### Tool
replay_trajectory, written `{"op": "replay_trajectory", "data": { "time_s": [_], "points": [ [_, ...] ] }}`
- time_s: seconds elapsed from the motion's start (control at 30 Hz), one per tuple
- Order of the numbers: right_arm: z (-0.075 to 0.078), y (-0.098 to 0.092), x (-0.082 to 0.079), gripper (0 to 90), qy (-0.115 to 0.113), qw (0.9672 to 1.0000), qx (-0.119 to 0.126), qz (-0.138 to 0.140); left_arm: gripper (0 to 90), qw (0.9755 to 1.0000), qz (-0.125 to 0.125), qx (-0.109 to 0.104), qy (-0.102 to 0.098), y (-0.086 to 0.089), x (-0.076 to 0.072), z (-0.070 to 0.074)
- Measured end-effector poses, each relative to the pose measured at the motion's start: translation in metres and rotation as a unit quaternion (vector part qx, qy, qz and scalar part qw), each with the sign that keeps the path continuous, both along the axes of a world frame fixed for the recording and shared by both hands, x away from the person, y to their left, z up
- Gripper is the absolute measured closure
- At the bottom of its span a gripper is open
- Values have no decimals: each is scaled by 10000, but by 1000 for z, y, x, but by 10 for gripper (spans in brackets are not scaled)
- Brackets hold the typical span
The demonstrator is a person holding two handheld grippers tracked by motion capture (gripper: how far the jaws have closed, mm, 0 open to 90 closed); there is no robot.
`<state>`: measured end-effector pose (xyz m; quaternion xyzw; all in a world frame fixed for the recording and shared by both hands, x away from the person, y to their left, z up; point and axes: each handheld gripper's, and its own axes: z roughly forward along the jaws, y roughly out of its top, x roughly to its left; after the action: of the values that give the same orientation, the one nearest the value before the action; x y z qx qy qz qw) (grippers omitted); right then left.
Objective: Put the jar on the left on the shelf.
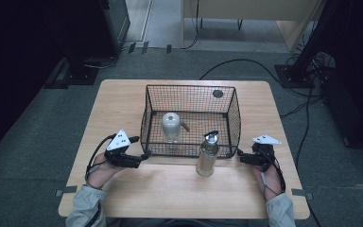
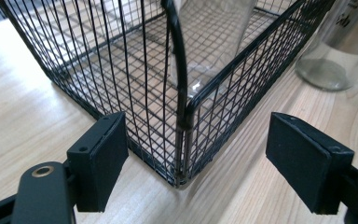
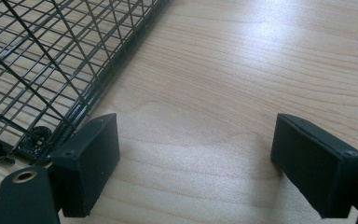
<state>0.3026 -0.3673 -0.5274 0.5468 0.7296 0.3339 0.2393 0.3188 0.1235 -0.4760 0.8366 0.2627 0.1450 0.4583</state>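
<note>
High view: a black wire basket (image 1: 191,120) stands in the middle of the wooden worktop (image 1: 123,99). The left gripper (image 1: 142,157) sits low at the basket's near left corner. The right gripper (image 1: 240,157) sits low at its near right corner. A clear bottle with a white cap (image 1: 172,126) stands inside the basket. A glass bottle with a dark pump top (image 1: 207,155) stands on the worktop, just outside the front wall.

In the left gripper view, the two black fingers (image 2: 100,158) are wide open. The basket's corner post (image 2: 182,107) stands between them, and neither finger touches the wire. They hold nothing.

In the right gripper view, the fingers (image 3: 88,161) are wide open too. Bare worktop lies between them. The left finger is just beside the basket's bottom corner (image 3: 37,135), and I cannot tell if it touches. This gripper holds nothing as well.
</note>
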Motion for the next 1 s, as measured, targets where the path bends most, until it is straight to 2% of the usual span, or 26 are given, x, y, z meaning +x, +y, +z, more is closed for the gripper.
{"op": "replay_trajectory", "data": {
  "time_s": [0.37, 0.57, 0.77, 0.87, 1.0],
  "points": [
    [0, 0, 0, 150, 0, 10000, 0, 0, 210, 9998, 53, 61, 172, 2, 6, -14],
    [0, 0, 0, 150, 1, 10000, 0, -1, 210, 9996, 100, -2, 277, 3, 9, -19],
    [0, 0, 0, 150, 1, 10000, 1, -1, 210, 9993, 145, 105, 328, 3, 11, -26],
    [0, 0, 0, 150, 0, 10000, 0, 0, 210, 9989, 162, 253, 362, 3, 12, -30],
    [0, 0, 0, 150, 2, 10000, 0, -1, 210, 9987, 180, 268, 386, 2, 12, -32]
  ]
}}
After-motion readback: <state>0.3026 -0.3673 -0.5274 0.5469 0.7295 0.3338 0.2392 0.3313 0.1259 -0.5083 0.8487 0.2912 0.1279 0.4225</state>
